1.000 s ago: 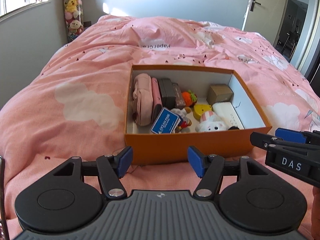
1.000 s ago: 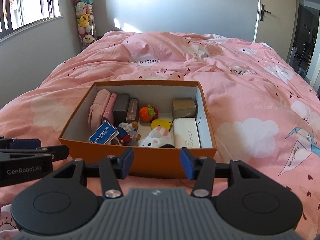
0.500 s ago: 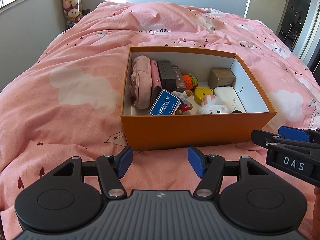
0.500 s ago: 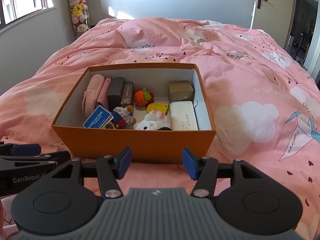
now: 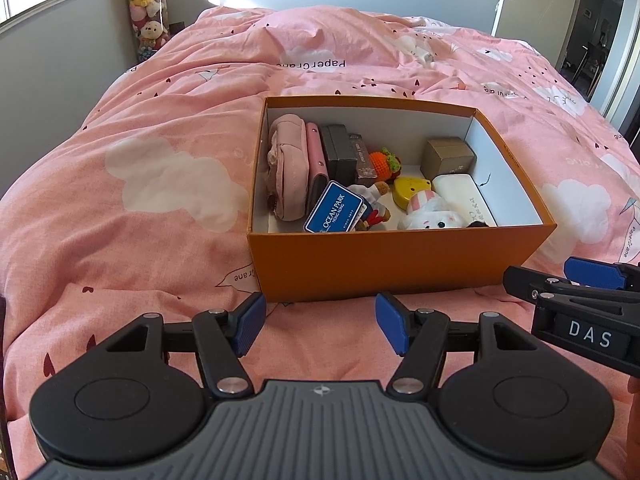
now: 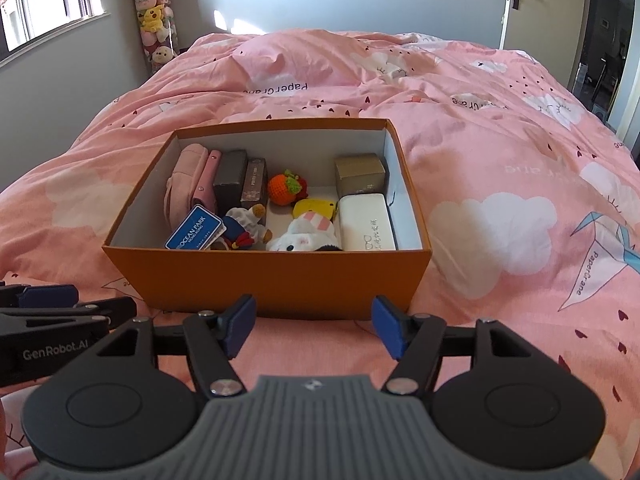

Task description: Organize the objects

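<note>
An orange box sits on the pink bedspread. Inside lie a pink pouch, dark boxes, a crocheted orange toy, a yellow toy, a white plush, a white glasses case, a brown box, a small doll and a blue Ocean Park card. My left gripper hangs open just before the box's near wall, empty. My right gripper is beside it, its jaws opening, nothing between them.
The pink bedspread spreads wide on all sides of the box. A tall tube of plush toys stands in the far left corner by the window. A door stands open at the far right.
Both views tilted down a little, so the box sits lower in frame at first, then drew slightly away. The right gripper's jaws spread wider. Nothing in the box moved.
</note>
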`<state>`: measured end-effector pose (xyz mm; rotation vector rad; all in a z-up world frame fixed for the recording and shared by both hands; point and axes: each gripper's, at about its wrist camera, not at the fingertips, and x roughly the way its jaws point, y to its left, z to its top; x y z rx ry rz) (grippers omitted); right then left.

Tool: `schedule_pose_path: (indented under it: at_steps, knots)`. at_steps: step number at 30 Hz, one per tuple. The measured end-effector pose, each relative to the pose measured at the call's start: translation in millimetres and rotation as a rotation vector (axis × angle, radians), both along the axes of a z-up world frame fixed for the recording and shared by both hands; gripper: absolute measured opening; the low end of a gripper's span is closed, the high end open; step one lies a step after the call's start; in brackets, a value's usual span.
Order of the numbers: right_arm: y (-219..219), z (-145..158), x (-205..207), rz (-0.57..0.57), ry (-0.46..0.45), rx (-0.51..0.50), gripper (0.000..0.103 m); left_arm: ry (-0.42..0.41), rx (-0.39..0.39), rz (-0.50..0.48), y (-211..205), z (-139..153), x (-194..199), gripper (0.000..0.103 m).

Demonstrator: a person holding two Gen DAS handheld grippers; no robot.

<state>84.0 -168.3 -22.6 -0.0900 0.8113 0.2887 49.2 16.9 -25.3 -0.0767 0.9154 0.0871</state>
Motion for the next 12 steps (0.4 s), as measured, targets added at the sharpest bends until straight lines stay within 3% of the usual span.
schedule_pose_path:
  at_steps: [12]
  knots:
    - [0.5, -0.1, -0.5, 0.006, 0.005, -0.002, 0.067, -0.012, 0.011, -0.003, -0.1, 1.9, -0.6, 0.073]
